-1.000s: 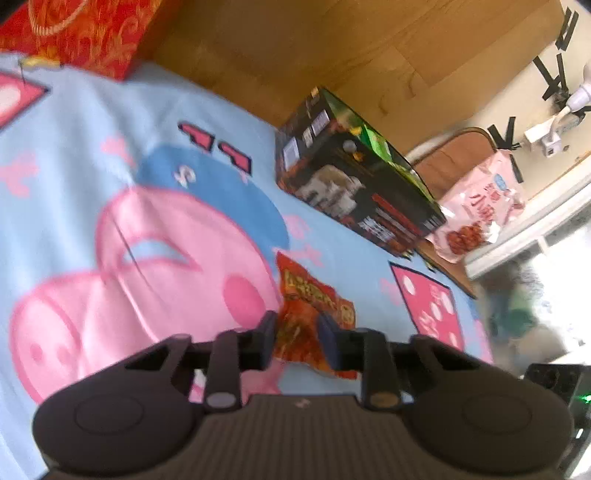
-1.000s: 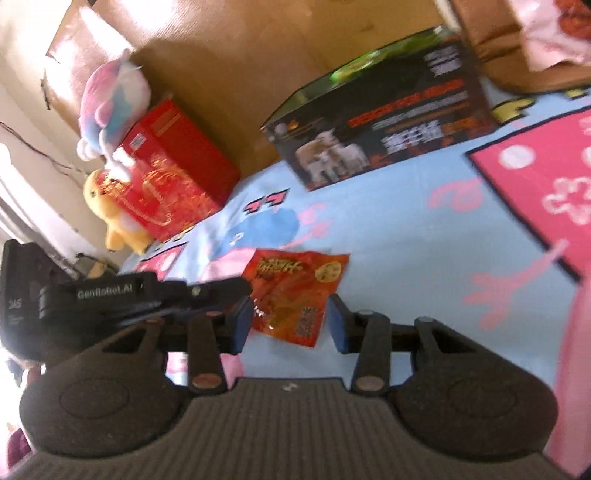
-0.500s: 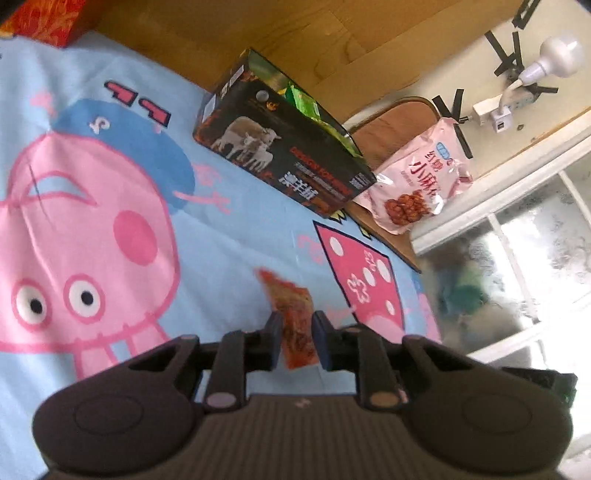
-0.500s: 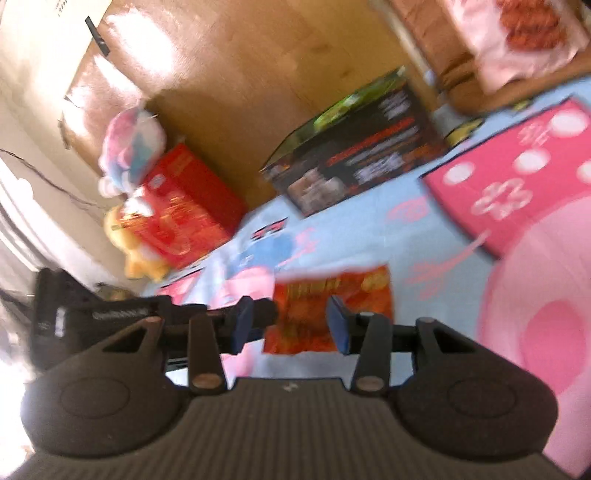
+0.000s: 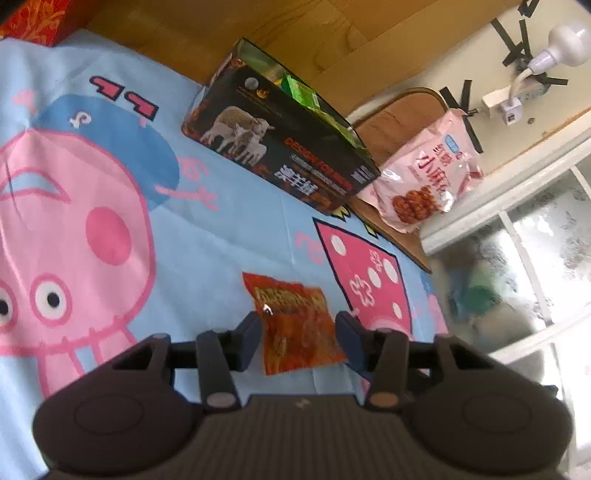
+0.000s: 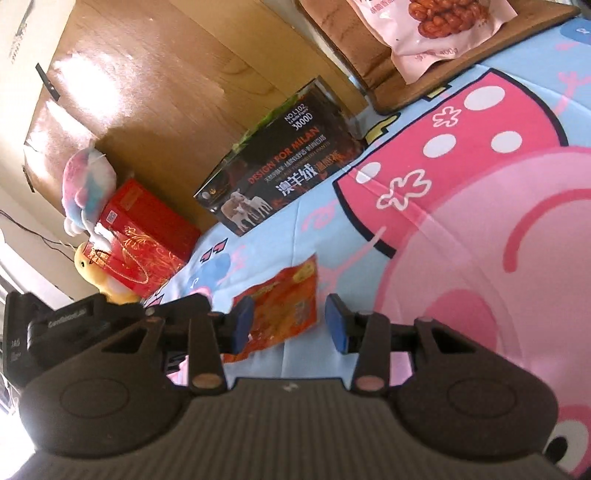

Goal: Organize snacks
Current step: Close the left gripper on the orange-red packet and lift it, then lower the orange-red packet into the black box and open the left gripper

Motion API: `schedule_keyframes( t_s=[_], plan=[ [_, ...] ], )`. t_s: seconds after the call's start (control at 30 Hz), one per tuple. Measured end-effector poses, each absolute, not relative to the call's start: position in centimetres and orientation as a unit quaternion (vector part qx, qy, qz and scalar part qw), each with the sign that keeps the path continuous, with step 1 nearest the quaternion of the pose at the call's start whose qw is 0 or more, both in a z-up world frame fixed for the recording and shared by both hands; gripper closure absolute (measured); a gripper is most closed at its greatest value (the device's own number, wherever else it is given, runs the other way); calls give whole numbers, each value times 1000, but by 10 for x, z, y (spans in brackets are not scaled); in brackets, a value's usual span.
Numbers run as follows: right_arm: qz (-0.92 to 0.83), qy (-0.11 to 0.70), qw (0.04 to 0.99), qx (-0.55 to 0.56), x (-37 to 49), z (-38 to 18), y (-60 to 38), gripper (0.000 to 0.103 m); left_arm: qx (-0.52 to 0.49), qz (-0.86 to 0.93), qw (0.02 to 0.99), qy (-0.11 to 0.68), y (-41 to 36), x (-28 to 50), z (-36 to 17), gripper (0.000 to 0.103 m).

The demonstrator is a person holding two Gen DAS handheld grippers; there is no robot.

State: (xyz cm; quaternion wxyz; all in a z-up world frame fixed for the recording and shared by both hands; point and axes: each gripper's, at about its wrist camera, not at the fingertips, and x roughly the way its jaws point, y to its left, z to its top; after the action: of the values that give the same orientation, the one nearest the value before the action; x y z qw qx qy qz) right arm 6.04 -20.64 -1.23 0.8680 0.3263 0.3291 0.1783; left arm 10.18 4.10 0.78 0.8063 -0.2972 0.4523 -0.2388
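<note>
Jaws of my left hand-held gripper (image 5: 299,338) are opening, releasing the orange snack packet (image 5: 297,325) onto the blanket (image 5: 229,229), unsorted.

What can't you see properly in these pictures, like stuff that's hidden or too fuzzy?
- Inside the black cardboard box with sheep: left wrist view shows only green packets at its open top; its wall hides the rest.
- Pink bag of twisted snacks: right wrist view's top edge cuts it off.
- Orange foil snack packet: its print is blurred, and the left gripper, jaws opening, stands around its sides.
- Outside the window: frosted, only blurry shapes.
</note>
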Motion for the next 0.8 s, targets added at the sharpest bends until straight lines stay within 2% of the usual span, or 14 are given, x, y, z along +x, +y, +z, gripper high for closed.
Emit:
schedule_keyframes(
  t_s=[0.13,0.23,0.33,0.37,0.4,0.43,0.5,0.57,0.67,0.8],
  plan=[
    [183,329,866,331,59,-13,-210,62,-297,-222,815,446,48,103,9,51],
    [184,332,860,343,63,-14,-214,65,-299,-212,813,452,50,106,4,50],
    [191,336,853,351,69,-16,-212,69,-290,-217,812,457,40,109,1,61],
    [193,338,851,353,71,-16,-210,69,-285,-221,810,462,36,110,0,70],
    [198,339,849,353,72,-17,-208,69,-282,-223,808,466,32,111,-1,74],
    [200,341,850,349,73,-17,-205,69,-278,-224,808,469,30,111,-2,84],
    [199,338,856,337,73,-15,-201,74,-285,-227,802,473,29,111,-5,84],
    [190,341,864,318,74,-15,-199,90,-284,-227,807,465,31,109,-2,85],
    [194,341,862,320,74,-11,-198,92,-291,-237,812,447,36,109,14,87],
    [206,304,881,297,81,20,-192,92,-276,-256,835,401,43,122,52,87]
  ],
)
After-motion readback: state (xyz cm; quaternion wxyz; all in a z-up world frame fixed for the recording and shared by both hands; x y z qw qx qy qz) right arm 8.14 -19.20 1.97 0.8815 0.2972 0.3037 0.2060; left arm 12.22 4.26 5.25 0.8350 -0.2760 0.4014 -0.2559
